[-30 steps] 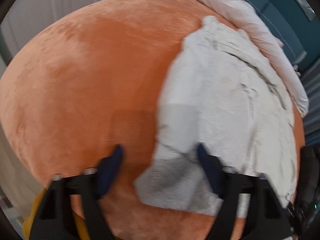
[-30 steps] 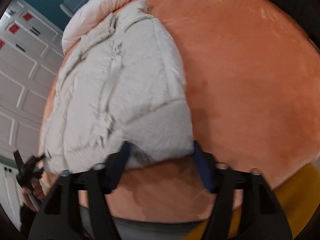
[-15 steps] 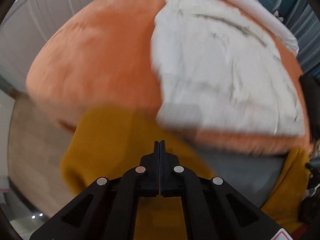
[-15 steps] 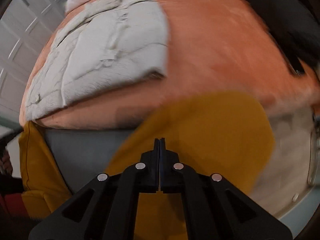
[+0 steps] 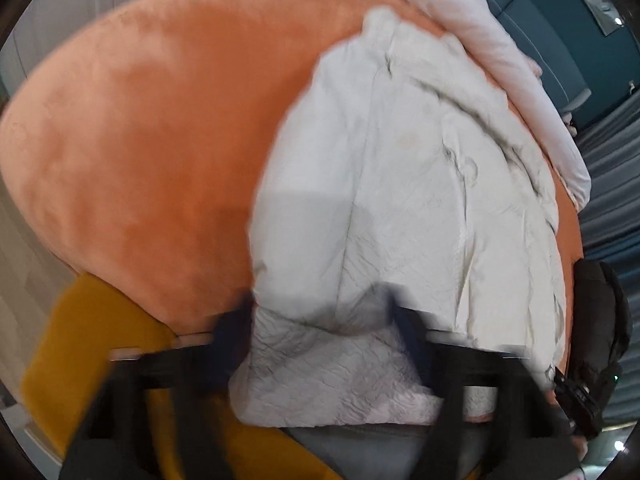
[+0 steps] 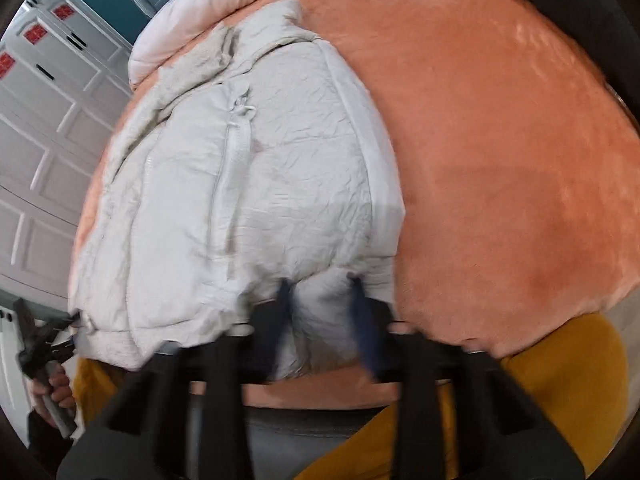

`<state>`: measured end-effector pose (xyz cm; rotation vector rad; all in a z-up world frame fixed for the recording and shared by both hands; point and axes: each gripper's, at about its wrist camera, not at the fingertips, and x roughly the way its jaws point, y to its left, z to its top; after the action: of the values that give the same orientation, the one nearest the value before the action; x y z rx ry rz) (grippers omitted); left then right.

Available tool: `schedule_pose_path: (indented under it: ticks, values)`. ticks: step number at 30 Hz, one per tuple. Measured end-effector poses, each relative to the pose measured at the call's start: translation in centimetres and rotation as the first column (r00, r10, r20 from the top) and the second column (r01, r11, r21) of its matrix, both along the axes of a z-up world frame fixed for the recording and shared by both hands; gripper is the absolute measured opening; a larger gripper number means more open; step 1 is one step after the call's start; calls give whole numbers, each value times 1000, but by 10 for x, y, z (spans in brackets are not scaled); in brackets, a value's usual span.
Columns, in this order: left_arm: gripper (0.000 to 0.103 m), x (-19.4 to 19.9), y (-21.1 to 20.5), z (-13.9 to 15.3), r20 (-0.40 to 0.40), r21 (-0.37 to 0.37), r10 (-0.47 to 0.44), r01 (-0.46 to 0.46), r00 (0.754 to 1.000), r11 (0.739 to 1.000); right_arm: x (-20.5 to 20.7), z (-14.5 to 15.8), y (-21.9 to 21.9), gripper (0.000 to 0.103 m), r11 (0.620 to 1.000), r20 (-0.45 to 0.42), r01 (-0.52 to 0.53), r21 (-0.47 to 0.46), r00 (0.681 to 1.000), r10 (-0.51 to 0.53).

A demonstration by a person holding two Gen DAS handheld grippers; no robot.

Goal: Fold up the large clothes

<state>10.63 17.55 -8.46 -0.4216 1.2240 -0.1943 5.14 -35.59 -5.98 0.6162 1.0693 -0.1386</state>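
Note:
A white puffer jacket point(image 5: 408, 184) lies zipped and front up on an orange blanket point(image 5: 152, 128). It also shows in the right wrist view point(image 6: 260, 184). My left gripper point(image 5: 320, 328) is open, its blurred fingers astride the jacket's near hem on that side. My right gripper point(image 6: 320, 308) is open, fingers astride the hem at the jacket's other lower corner. The fabric between the fingers is partly hidden by motion blur.
A pale pink duvet point(image 5: 500, 52) lies rolled along the far edge of the blanket. A black garment point(image 6: 580, 12) lies at the blanket's right. Mustard fabric point(image 6: 560, 380) hangs below the near edge. White cabinet doors point(image 6: 40, 140) stand at the left.
Both grippers were shut and pulled back below the bed edge half a second ago. Both have opened and moved forward onto the jacket's near hem.

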Motion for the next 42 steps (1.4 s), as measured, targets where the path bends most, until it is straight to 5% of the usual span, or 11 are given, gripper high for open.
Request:
schedule_pose_path:
  ticks: [2, 4, 9, 12, 16, 18, 19, 24, 29, 37, 42]
  values:
    - [10, -8, -3, 9, 36, 30, -29, 28, 999, 999, -9, 15, 1, 8, 1000, 18, -14, -11, 1000, 14]
    - [7, -23, -8, 26, 76, 82, -90, 84, 993, 993, -28, 32, 13, 8, 999, 8, -50, -18, 999, 51]
    - [7, -88, 3, 38, -24, 137, -195, 197, 980, 971, -91, 29, 40, 8, 989, -176, -148, -9, 974, 145]
    - [18, -122, 3, 59, -36, 234, -257, 258, 966, 937, -128, 32, 42, 19, 981, -230, -192, 18, 954, 191]
    - [20, -96, 7, 123, 145, 194, -168, 139, 975, 971, -106, 82, 19, 37, 978, -142, -159, -132, 980, 140]
    - [37, -69, 1, 159, 320, 183, -118, 61, 940, 981, -86, 108, 3, 45, 979, -23, -111, -171, 994, 109]
    - [49, -49, -7, 170, 381, 185, -117, 48, 917, 982, -69, 119, -3, 46, 979, 45, -95, -183, 993, 105]
    - [49, 65, -64, 169, 486, 245, -188, 74, 853, 967, 42, 133, 22, 46, 966, 249, -155, -209, 946, 206]
    - [49, 188, -114, 111, 405, 274, -185, 74, 895, 959, 181, 114, 80, 46, 952, 320, -243, -185, 901, 292]
    - [49, 274, -125, 19, 287, 235, -89, 20, 954, 972, 388, 77, 147, 47, 934, 246, -325, -149, 903, 353]
    - [49, 266, -136, -12, 360, 339, -144, 15, 922, 941, 469, 29, 180, 48, 918, 125, -356, -174, 917, 379]
